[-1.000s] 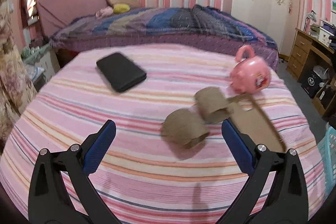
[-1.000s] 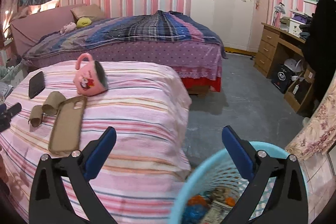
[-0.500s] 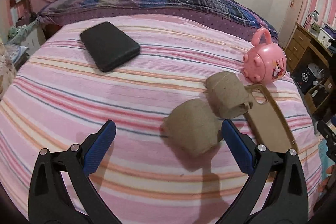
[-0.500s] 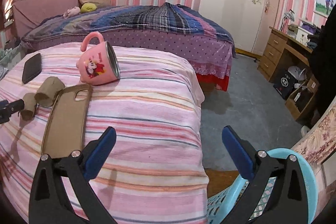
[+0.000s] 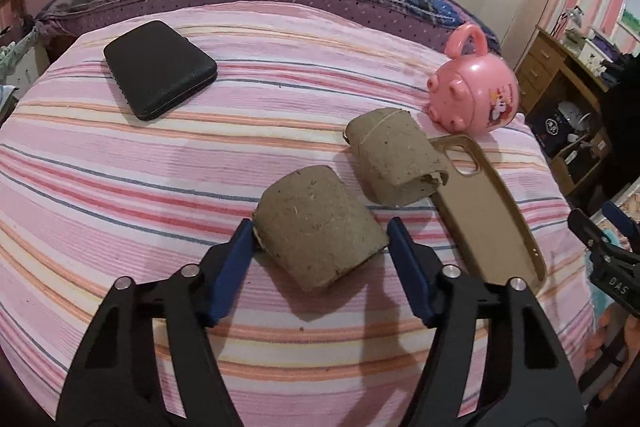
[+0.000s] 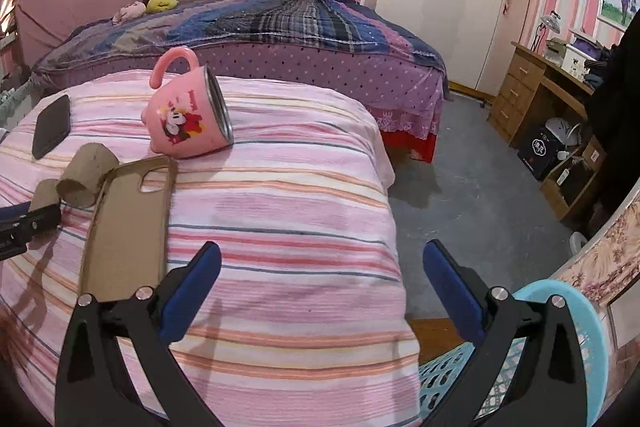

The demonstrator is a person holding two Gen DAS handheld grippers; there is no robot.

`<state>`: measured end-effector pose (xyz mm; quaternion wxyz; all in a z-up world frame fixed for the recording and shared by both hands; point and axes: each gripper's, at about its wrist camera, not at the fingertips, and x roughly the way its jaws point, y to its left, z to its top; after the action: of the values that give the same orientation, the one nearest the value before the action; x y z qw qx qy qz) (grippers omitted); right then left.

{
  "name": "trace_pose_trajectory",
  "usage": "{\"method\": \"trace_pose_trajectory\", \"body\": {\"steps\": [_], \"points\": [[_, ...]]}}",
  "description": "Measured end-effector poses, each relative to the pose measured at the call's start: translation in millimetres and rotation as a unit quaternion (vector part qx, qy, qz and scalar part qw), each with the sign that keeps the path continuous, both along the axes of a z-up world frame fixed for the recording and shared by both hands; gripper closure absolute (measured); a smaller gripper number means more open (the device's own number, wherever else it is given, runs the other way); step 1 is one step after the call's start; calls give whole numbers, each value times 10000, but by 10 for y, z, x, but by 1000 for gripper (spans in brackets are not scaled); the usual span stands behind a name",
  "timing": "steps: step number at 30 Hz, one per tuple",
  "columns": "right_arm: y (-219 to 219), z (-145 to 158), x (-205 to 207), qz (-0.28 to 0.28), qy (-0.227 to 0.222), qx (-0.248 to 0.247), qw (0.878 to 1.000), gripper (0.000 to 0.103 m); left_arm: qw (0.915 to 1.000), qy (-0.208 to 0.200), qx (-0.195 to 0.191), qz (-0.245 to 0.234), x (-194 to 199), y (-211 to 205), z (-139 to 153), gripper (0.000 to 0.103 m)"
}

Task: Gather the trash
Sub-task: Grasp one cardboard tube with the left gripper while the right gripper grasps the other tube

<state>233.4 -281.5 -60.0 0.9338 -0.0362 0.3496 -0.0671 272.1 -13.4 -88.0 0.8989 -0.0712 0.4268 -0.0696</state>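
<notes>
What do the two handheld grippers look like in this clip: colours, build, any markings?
Both match: the left gripper and right gripper have black skeletal arms with cut-out slots and silver rivets, ending in flat blue finger pads. White lettering, apparently "DAS", marks the right gripper's body in the left wrist view. No cables or sleeves are visible.

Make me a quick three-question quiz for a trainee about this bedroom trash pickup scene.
1. True or false: the pink mug stands upright.
2. Which gripper has a cardboard tube between its fingers? A) left gripper B) right gripper
3. What lies beside the phone case, touching its edge?

Key:
1. False; it lies on its side.
2. A; its jaws are closing around the tube.
3. The second cardboard tube.
</notes>
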Motion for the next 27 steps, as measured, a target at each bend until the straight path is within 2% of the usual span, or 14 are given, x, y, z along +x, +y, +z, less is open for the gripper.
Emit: {"method": "trace_pose_trajectory", "body": {"steps": [3, 12, 16, 21, 25, 27], "points": [[75, 4, -18, 69, -93, 75, 9999, 5, 9999, -43, -102, -31, -43, 79, 25, 41], [629, 53, 60, 744, -236, 572, 9953, 5, 9969, -424, 437, 500, -170, 636, 283, 42], [1027, 21, 197, 1080, -79, 355, 9935, 5, 9939, -528, 603, 760, -181, 907, 357, 42], [1447, -63, 445, 1332, 169, 220, 9907, 5, 9929, -590, 451, 924, -197, 1156, 435, 42], [1662, -138, 563, 1462, 328, 45, 9887, 6, 9918, -583, 497, 1028, -208, 1226, 442, 42], [1759, -190, 632, 1555, 461, -35, 9868, 18, 9912, -614, 512, 1057, -227, 1235, 460, 41]]}}
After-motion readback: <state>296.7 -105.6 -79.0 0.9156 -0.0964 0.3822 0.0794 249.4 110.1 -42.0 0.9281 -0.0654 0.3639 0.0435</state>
